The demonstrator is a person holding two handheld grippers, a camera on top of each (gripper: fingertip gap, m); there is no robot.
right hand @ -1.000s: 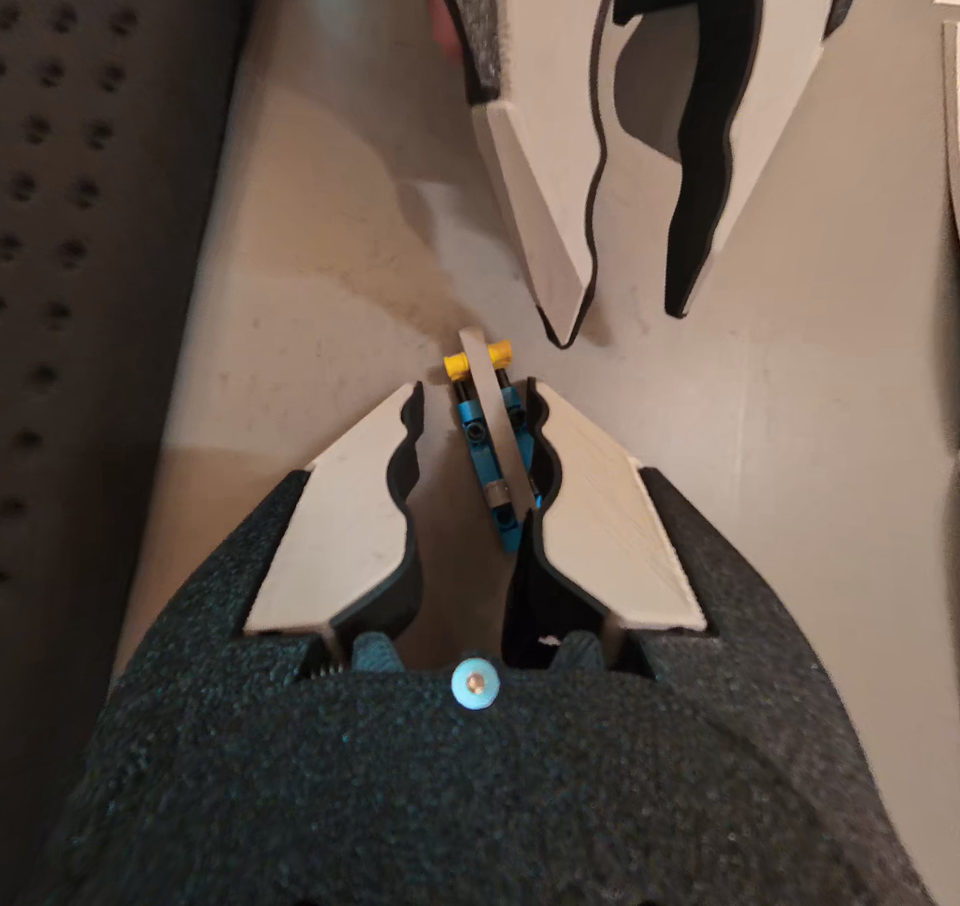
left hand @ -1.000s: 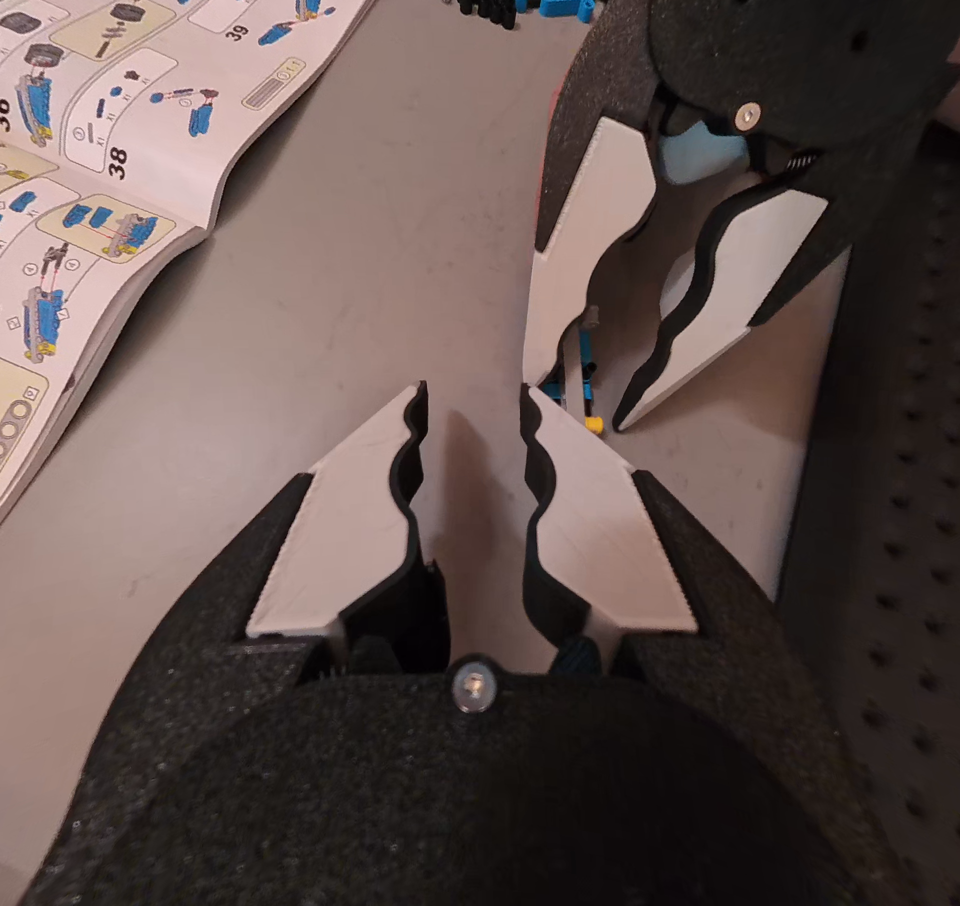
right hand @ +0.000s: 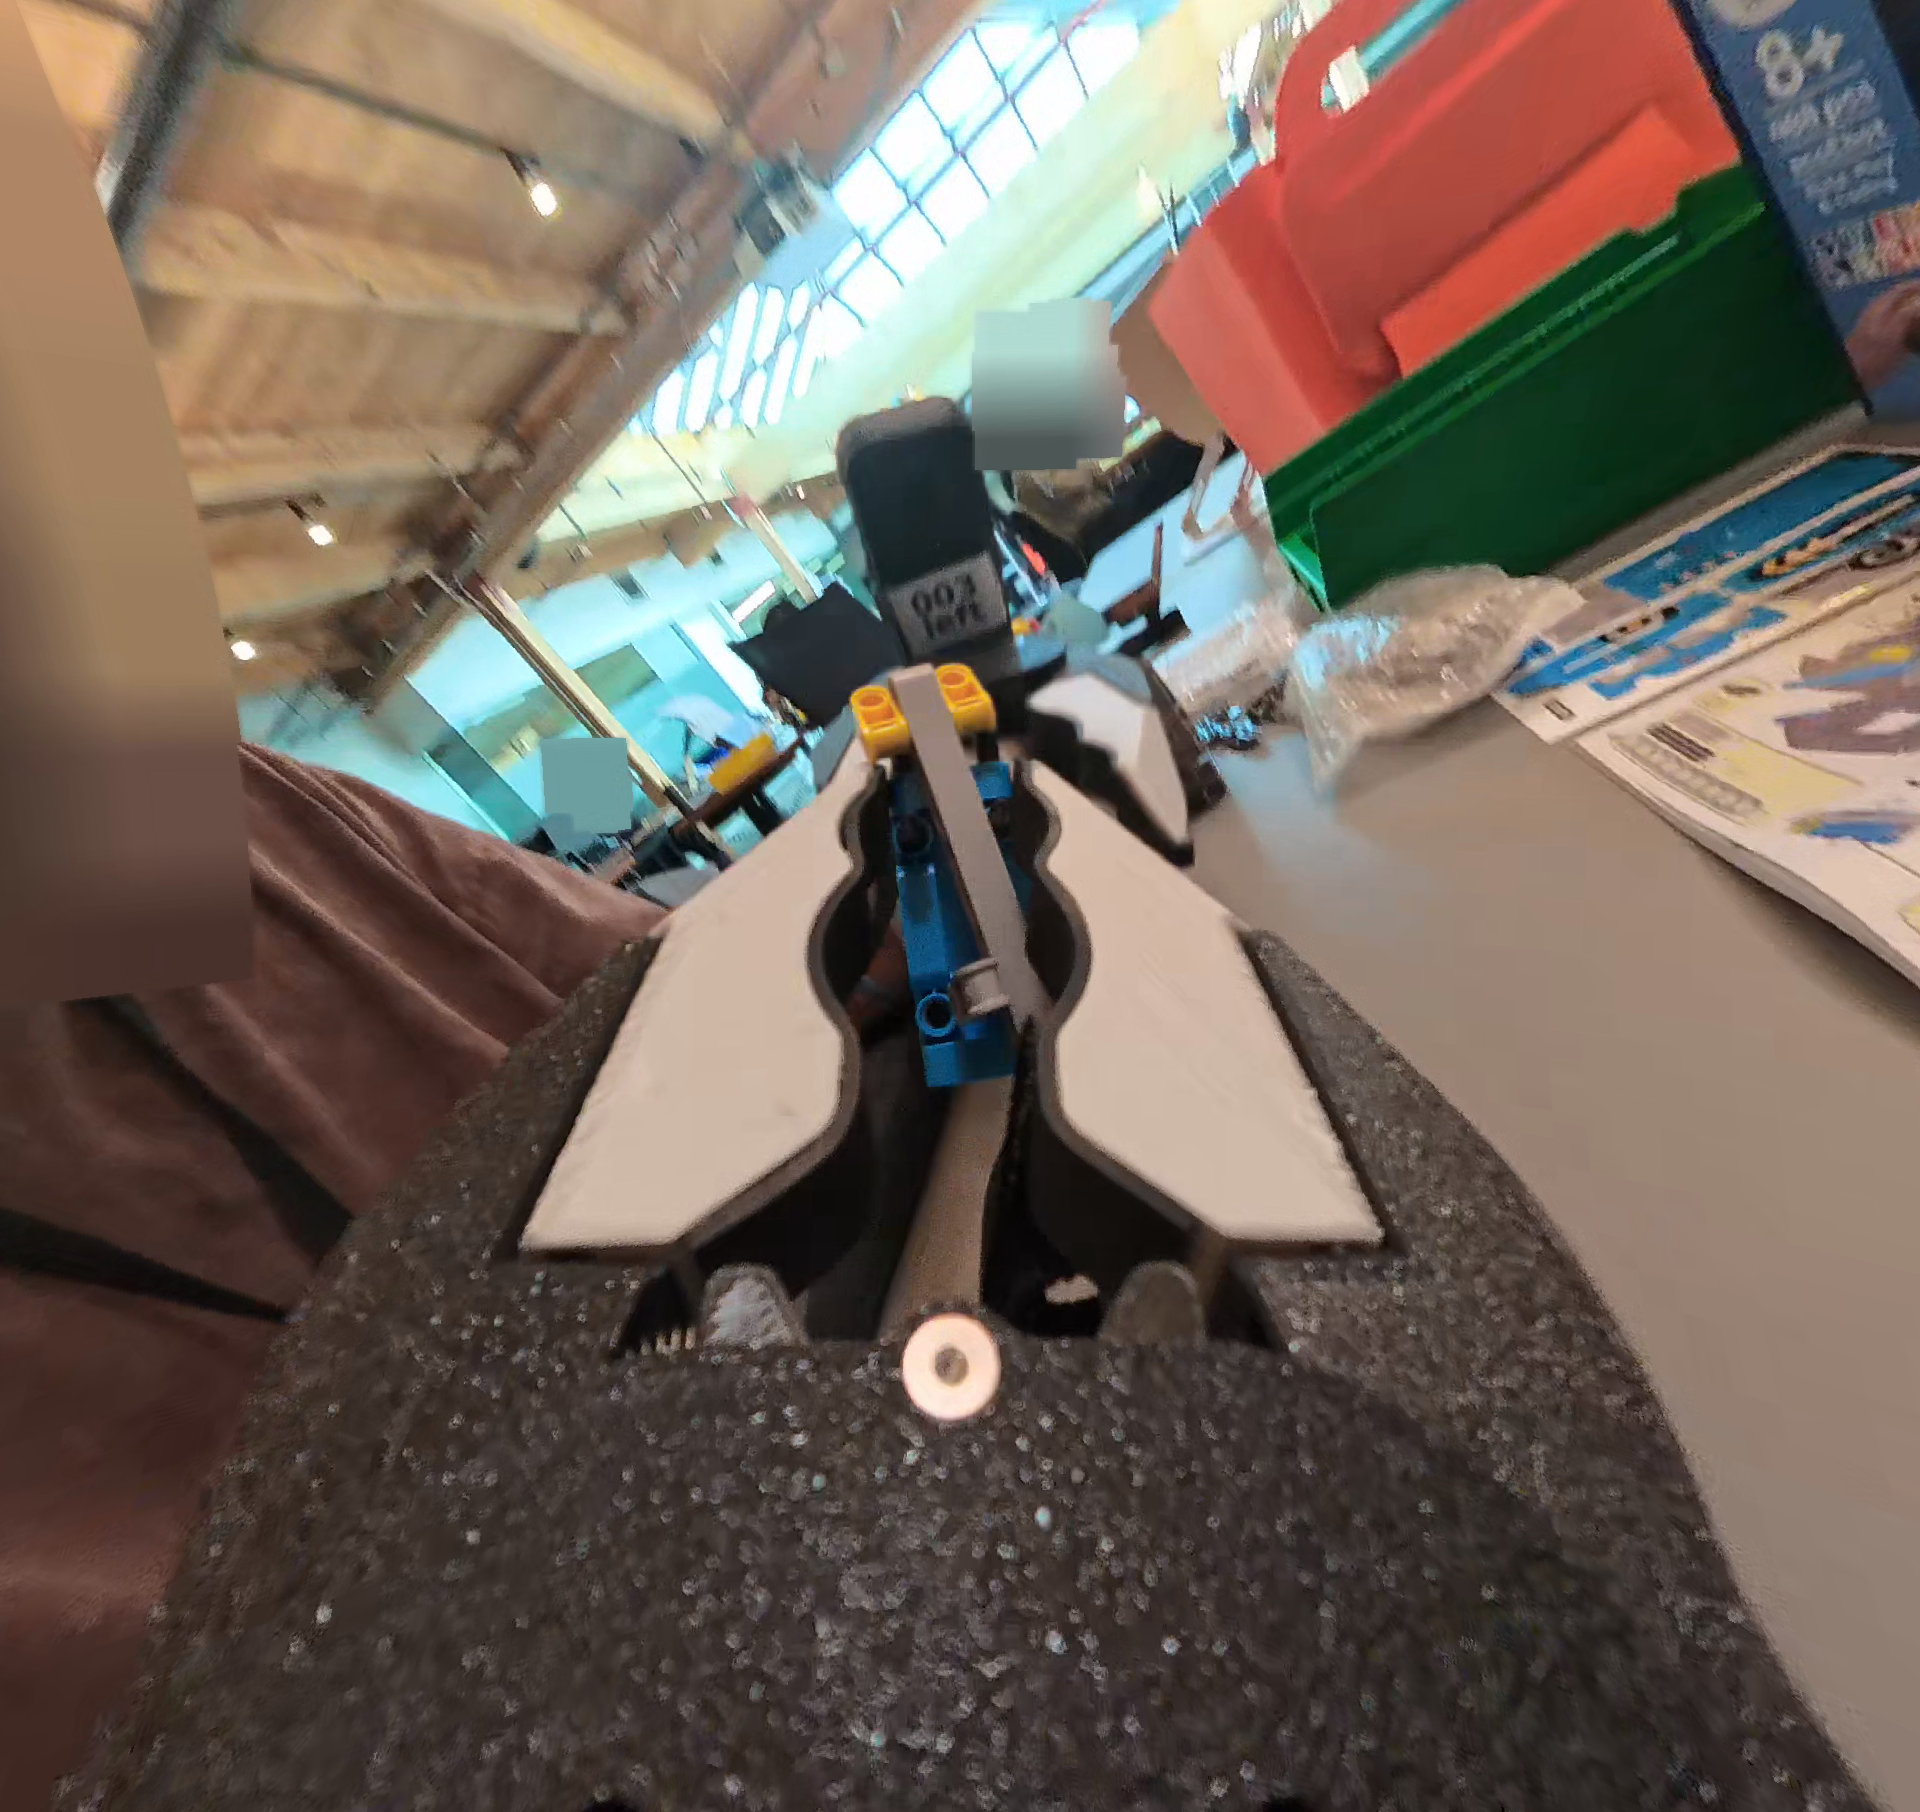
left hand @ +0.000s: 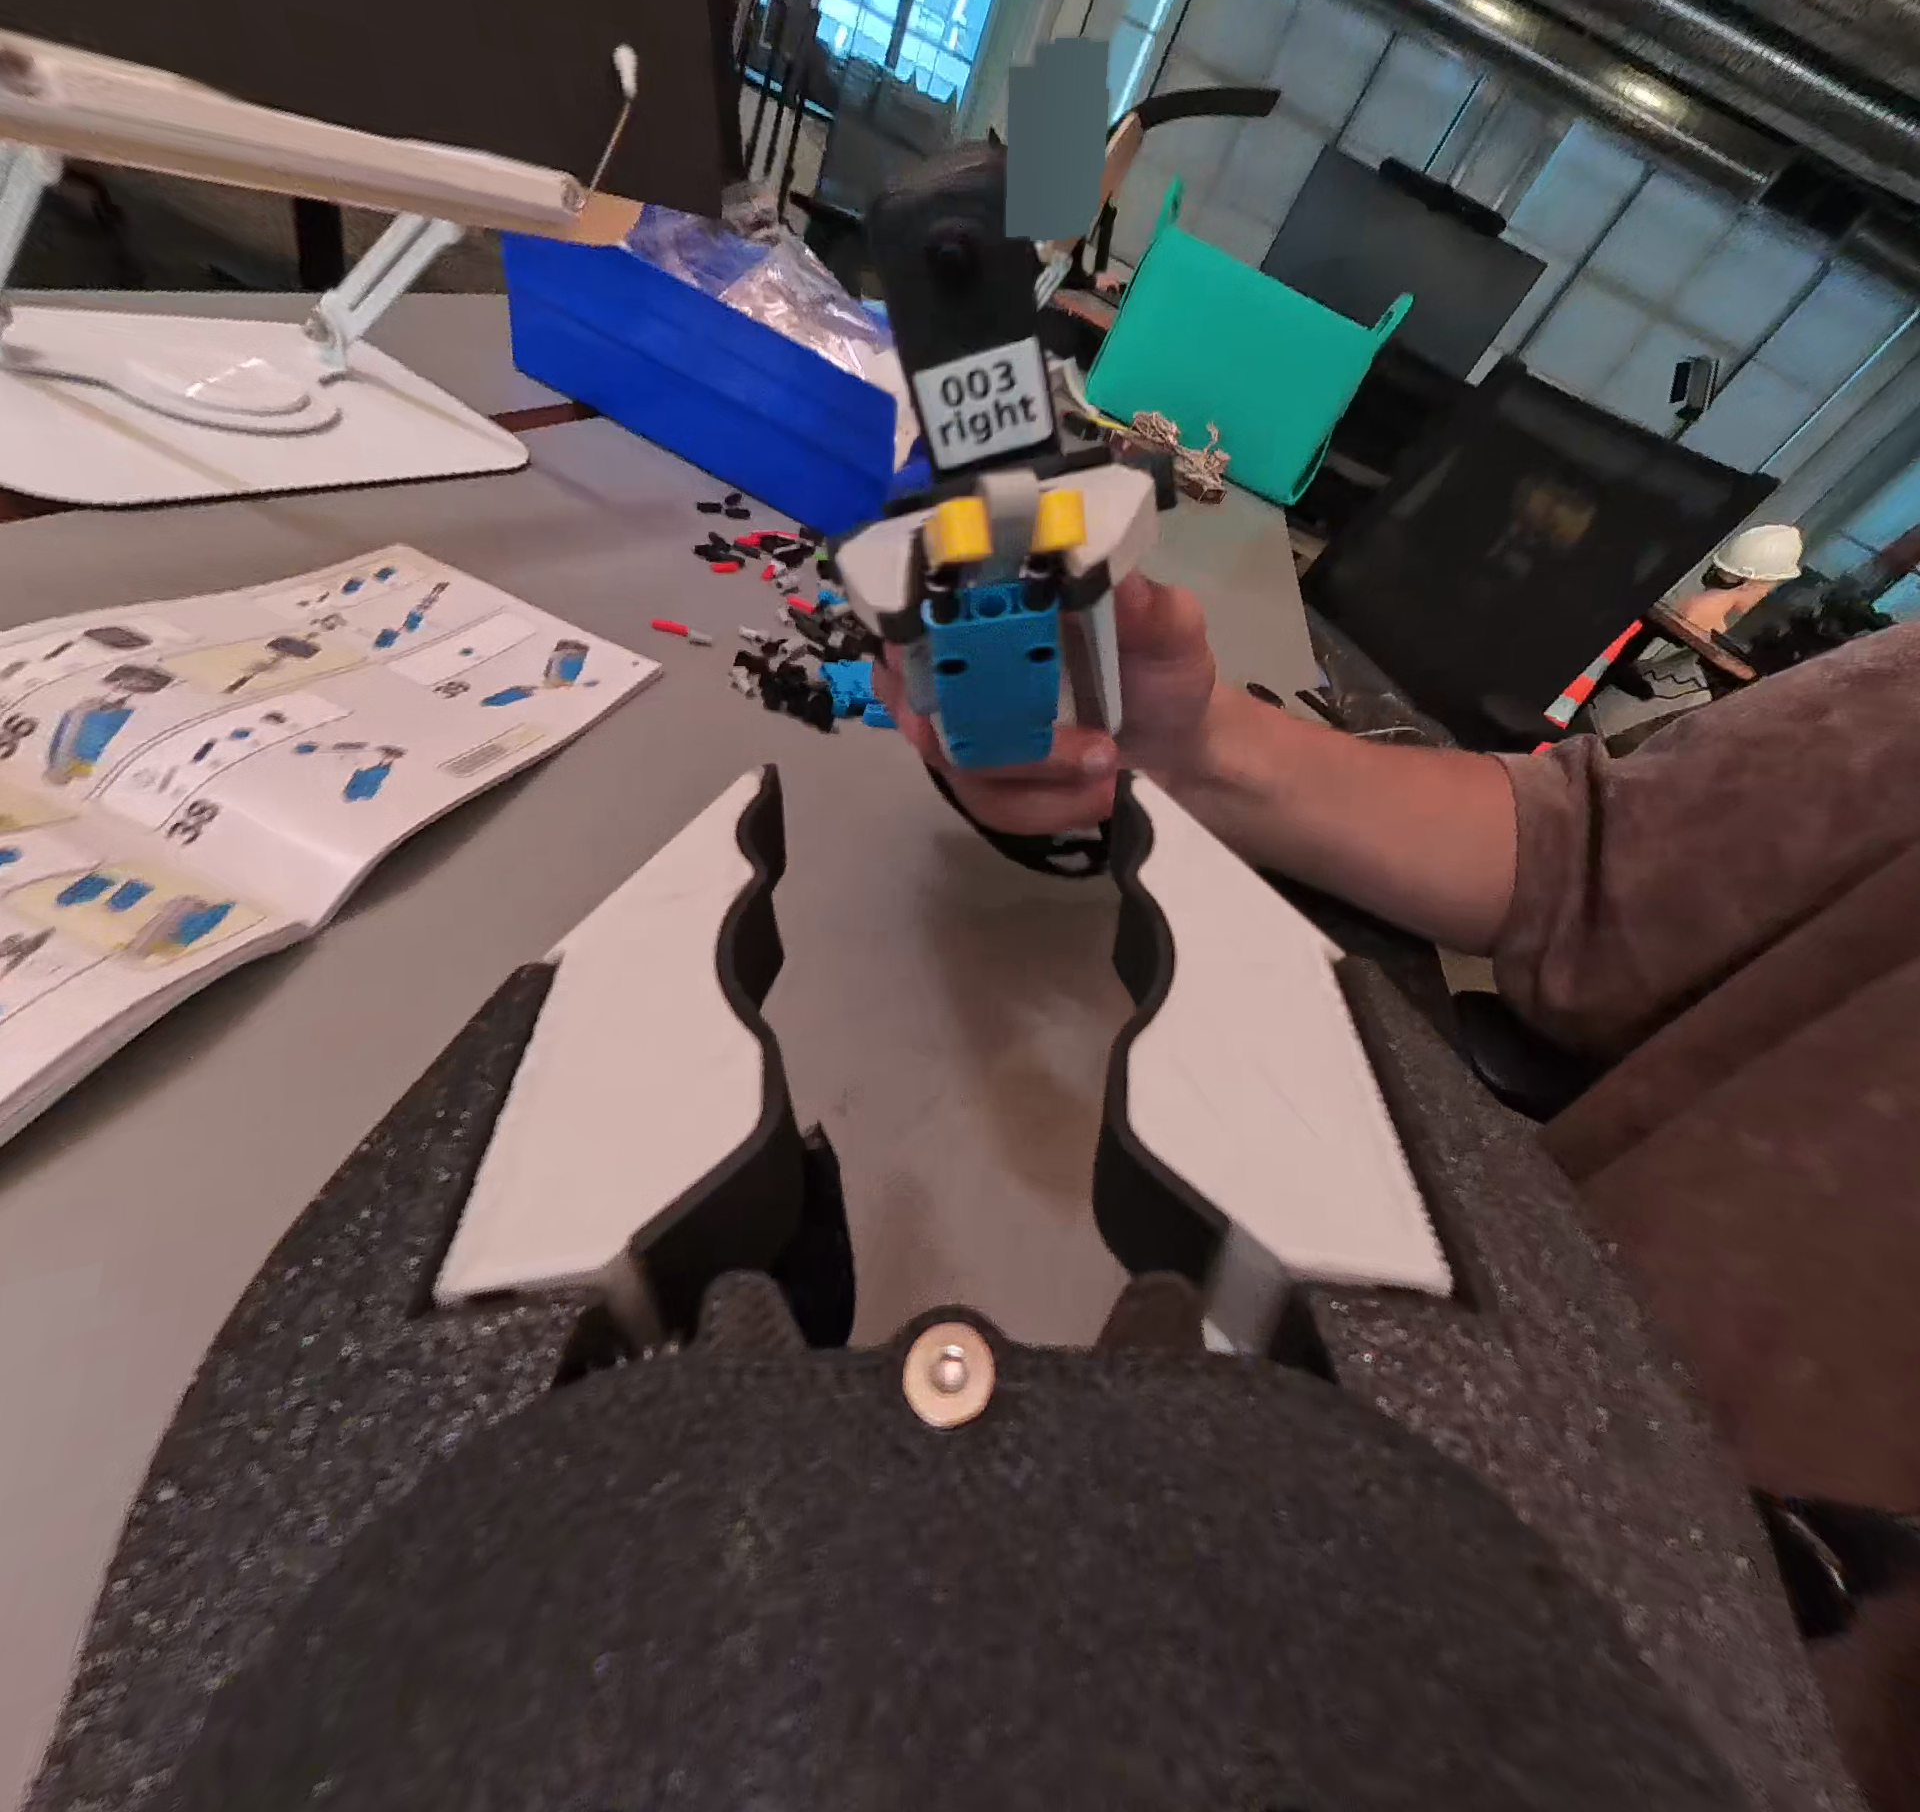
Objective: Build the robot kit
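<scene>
My right gripper, white-fingered with black foam housing, is clamped on a small blue, grey and yellow toy-brick assembly. The assembly's long axis runs along the fingers, its yellow connectors projecting past the tips. In the left wrist view the same assembly faces my left gripper end-on, directly ahead and raised above the grey tabletop; the two do not touch. My left gripper's jaws stand wide apart, holding nothing. An open paper instruction booklet lies to the left, and loose small bricks beyond. The assembly's far side and the pad contact points are hidden, and motion blur softens the right wrist view.
</scene>
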